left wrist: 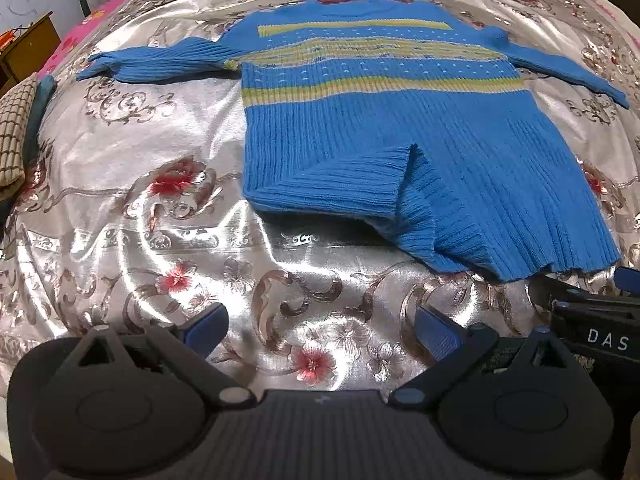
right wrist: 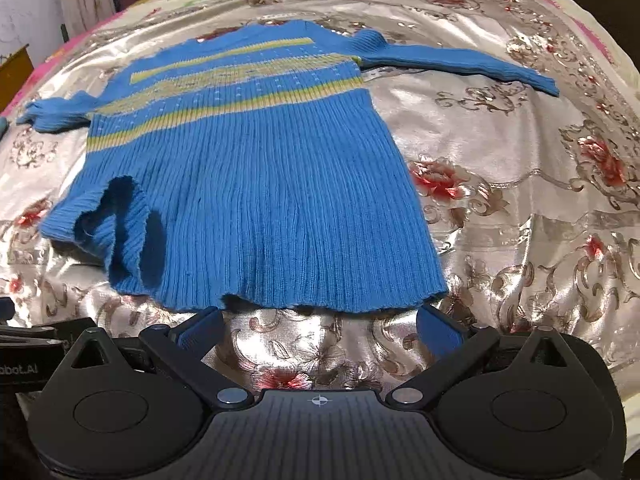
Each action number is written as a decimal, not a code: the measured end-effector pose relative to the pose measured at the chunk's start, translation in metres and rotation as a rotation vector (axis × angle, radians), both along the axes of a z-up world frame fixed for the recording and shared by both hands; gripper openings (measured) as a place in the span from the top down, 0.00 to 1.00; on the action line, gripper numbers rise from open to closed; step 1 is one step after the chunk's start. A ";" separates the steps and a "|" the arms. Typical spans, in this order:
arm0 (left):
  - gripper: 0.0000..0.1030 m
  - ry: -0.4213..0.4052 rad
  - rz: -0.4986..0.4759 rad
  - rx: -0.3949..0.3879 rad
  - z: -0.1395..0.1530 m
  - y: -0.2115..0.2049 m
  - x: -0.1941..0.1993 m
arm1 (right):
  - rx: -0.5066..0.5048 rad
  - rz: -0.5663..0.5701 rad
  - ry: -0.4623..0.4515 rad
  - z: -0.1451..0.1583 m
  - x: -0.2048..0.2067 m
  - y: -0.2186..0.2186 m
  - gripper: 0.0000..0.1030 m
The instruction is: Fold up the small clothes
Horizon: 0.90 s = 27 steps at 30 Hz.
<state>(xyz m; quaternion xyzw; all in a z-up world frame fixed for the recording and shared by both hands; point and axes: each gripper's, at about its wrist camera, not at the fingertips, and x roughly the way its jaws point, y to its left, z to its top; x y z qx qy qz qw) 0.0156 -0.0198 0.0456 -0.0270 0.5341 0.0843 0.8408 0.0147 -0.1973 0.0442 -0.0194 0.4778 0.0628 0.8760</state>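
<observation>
A small blue knit sweater (left wrist: 380,128) with yellow-green stripes lies flat on the bed, sleeves spread left (left wrist: 160,62) and right (left wrist: 568,76). Its hem's left corner (left wrist: 360,184) is flipped up over the body. It also shows in the right wrist view (right wrist: 256,176), with the folded corner (right wrist: 120,224) at left. My left gripper (left wrist: 320,332) is open and empty, just short of the hem, to its left. My right gripper (right wrist: 320,330) is open and empty, right at the hem's edge; its body (left wrist: 592,320) shows at the left view's right edge.
A shiny floral satin bedspread (left wrist: 160,208) covers the bed. A checked cushion (left wrist: 16,132) lies at the far left edge. A wooden cabinet (left wrist: 24,48) stands beyond the bed at left.
</observation>
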 end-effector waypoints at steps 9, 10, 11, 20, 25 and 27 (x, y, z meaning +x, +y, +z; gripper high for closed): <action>0.00 0.004 0.001 -0.011 -0.002 0.000 0.001 | 0.056 0.012 0.035 -0.003 0.003 -0.001 0.01; 0.00 0.005 0.002 -0.012 -0.003 0.001 0.001 | 0.060 0.010 0.036 -0.003 0.003 -0.002 0.01; 0.00 0.005 0.003 -0.012 -0.003 0.001 0.001 | 0.060 0.010 0.035 -0.004 0.003 -0.002 0.01; 0.00 0.001 0.000 -0.003 -0.002 -0.001 0.000 | 0.043 0.019 -0.045 0.006 -0.004 0.000 0.01; 0.00 -0.002 -0.002 0.003 -0.001 -0.002 -0.002 | 0.052 0.011 -0.054 0.008 -0.005 -0.002 0.01; 0.00 -0.005 0.000 0.002 0.000 -0.002 -0.002 | 0.062 0.008 -0.067 0.011 -0.006 -0.003 0.01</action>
